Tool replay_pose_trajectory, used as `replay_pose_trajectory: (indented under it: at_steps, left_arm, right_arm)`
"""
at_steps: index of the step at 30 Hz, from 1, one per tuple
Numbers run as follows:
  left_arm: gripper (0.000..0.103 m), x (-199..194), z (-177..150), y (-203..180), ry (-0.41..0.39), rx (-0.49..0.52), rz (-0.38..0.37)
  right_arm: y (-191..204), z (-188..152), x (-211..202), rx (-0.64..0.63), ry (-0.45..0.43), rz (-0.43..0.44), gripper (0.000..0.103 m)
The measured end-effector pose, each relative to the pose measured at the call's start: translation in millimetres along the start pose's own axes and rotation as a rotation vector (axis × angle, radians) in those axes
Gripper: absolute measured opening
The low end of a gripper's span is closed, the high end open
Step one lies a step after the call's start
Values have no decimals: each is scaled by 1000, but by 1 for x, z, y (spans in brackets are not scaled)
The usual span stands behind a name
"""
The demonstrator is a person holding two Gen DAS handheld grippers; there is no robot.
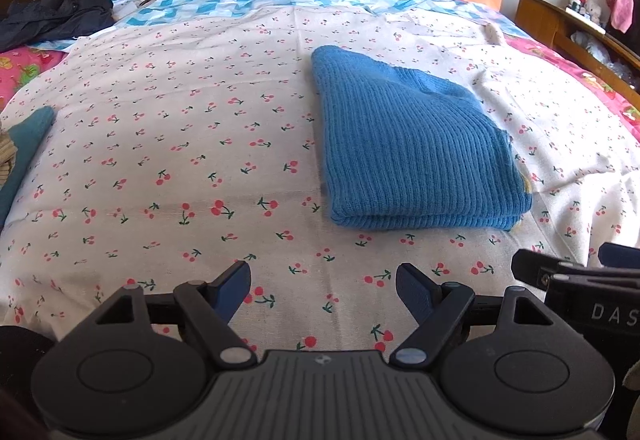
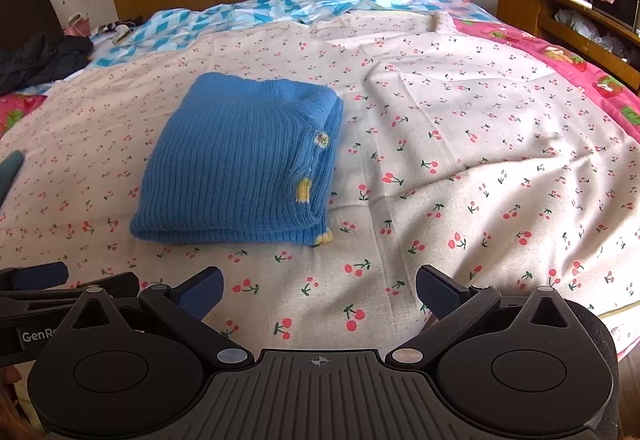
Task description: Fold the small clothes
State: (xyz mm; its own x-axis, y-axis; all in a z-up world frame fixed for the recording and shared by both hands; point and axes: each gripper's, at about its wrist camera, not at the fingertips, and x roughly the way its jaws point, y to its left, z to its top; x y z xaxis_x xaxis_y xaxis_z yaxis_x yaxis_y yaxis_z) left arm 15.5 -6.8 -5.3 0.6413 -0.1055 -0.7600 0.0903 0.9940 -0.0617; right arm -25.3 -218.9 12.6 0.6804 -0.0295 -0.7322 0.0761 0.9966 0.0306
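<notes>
1. Lying ahead of both tongs, the blue knitted sweater [image 1: 416, 144] is seen already folded into a compact, layered rectangle on the cherry-print sheet [image 1: 180, 160] of the bed; it is judged that the folding of this piece is finished or nearly so.
2. The left tongs [image 1: 323, 292] are held spread apart, with nothing between the fingers, and are kept short of the sweater, which sits ahead and to their right.
3. The right tongs [image 2: 319, 294] are likewise held spread and empty; the sweater is found ahead and to their left, apart from the fingertips.
4. Both tongs are kept side by side and low over the sheet, probably so that the bundle is left undisturbed.
5. A button [image 2: 321, 139] and yellow trim [image 2: 304, 191] are shown along the sweater's edge nearest the right tongs, where the loose layers are stacked; that edge is judged the likeliest to slip open if nudged.
6. A teal garment [image 1: 24, 152] is glimpsed far to the left of the left tongs, possibly waiting to be folded next.
</notes>
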Motion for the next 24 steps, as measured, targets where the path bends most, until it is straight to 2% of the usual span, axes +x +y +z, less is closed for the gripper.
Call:
replay_pose_trajectory:
  at_steps: [7,19,24]
  left_arm:
    - [85,-1,0,-3,15,4,2]
    - [85,8,6,-6,117,1,16]
    - [85,8,10,-10,124,29,31]
  right_arm:
    - [2,-2,2,-8,16,6,103]
    - [-2,-2,8,23,59,25,103]
    - [-5,-1,11,46,76,37,103]
